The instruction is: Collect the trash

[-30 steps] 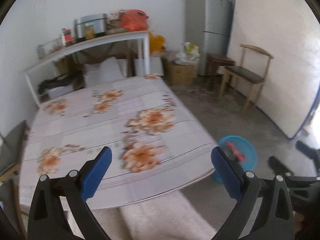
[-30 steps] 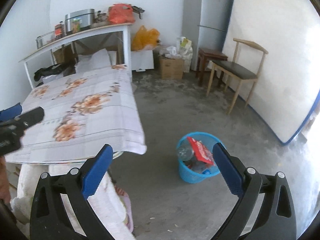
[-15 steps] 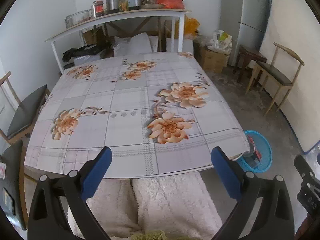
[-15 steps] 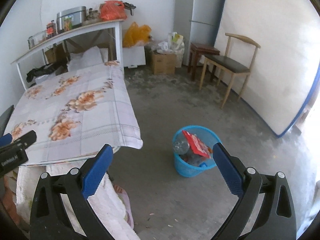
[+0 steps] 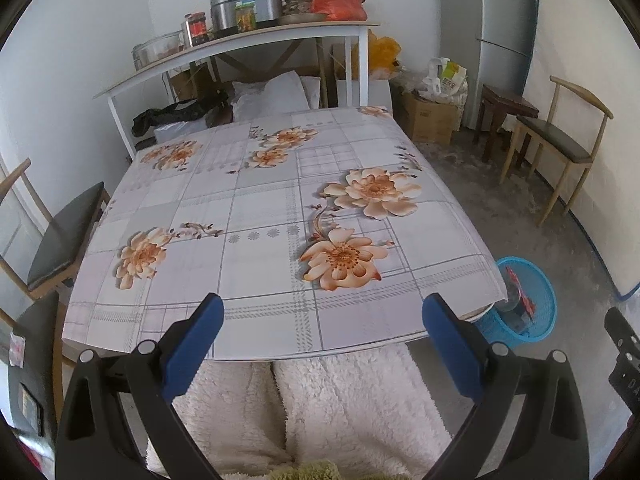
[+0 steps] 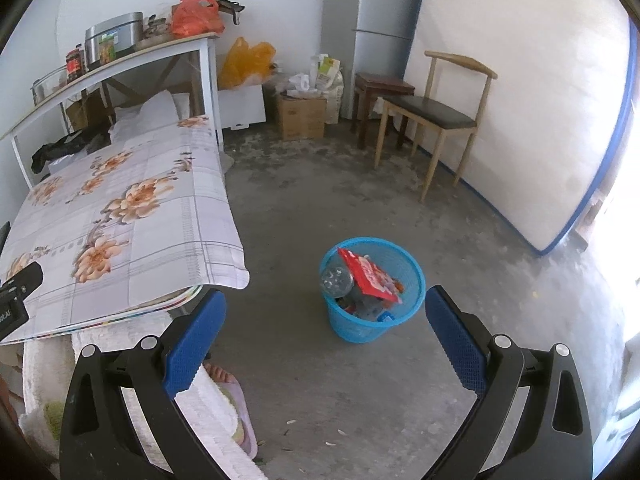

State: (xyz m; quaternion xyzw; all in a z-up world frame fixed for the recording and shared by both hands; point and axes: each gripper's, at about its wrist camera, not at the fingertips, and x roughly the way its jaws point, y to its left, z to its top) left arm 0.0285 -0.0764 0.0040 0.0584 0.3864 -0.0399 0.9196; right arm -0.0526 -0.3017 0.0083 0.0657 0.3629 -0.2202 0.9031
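A blue mesh trash basket stands on the concrete floor right of the table; it holds a red wrapper, a clear plastic bottle and other scraps. In the left wrist view the same basket peeks out past the table's right corner. My left gripper hovers open over the near edge of the table with its flowered cloth, nothing between its fingers. My right gripper is open and empty above the floor, the basket just beyond its fingertips. No loose trash shows on the tabletop.
A wooden chair and a dark stool stand by the far wall, near a cardboard box and a fridge. A mattress leans at right. A shelf holds pots and jars. Another chair is left of the table.
The left gripper's view has swung left and pulled back, from the table's right corner to facing the whole tabletop. The right gripper drifted slightly; the basket sits a little nearer. Both stayed open.
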